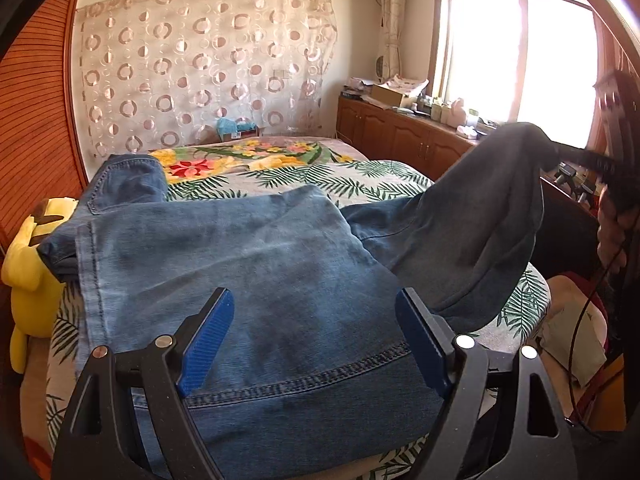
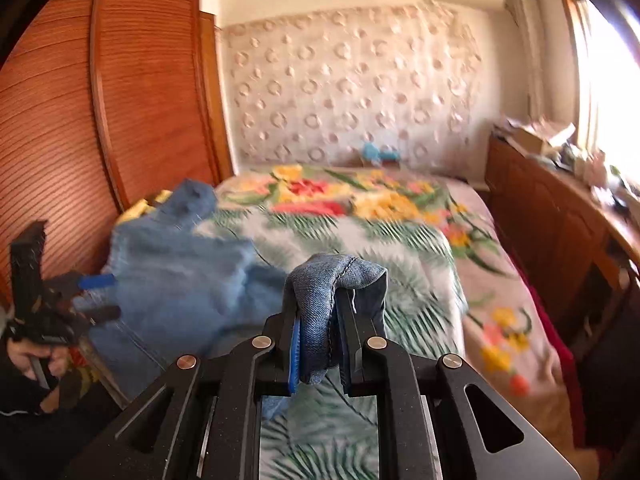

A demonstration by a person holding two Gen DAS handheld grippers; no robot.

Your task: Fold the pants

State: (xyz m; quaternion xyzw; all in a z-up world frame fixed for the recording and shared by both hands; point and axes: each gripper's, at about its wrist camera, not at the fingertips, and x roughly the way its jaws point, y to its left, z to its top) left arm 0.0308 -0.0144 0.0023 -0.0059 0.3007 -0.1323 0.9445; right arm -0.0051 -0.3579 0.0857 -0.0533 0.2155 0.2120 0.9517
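Left wrist view: left gripper (image 1: 312, 340) jaws spread wide, blue pads (image 1: 206, 342) either side of the denim with clear gaps, nothing clamped. Jeans (image 1: 240, 264) lie across the near end of the bed (image 1: 360, 184), partly folded: one wide panel under the gripper with a stitched hem running across between the fingers, a second layer behind it towards the far left. One leg (image 1: 488, 208) is lifted off the bed to the right, rising to a peak where the right gripper (image 1: 576, 156) has it; that gripper is dark and blurred here, jaw state not readable in this view. Yellow plush toy (image 1: 28, 264) at the left edge of the bed, beside the wooden wardrobe (image 1: 36, 120). Circle-pattern curtain (image 1: 200, 68) on the far wall, wooden cabinet (image 1: 400, 136) with clutter under the bright window (image 1: 520, 52). Right wrist view: right gripper (image 2: 320, 320) clenched on a bunched denim hem (image 2: 336, 280), cloth draped over and between the fingers, held above the leaf-print bedspread (image 2: 400, 240). Rest of the jeans (image 2: 180, 264) sits left on the bed, blurred. Left gripper (image 2: 92, 292) visible at far left in a hand (image 2: 36, 356), jaws apart over the denim. Wardrobe (image 2: 120, 100) behind it.
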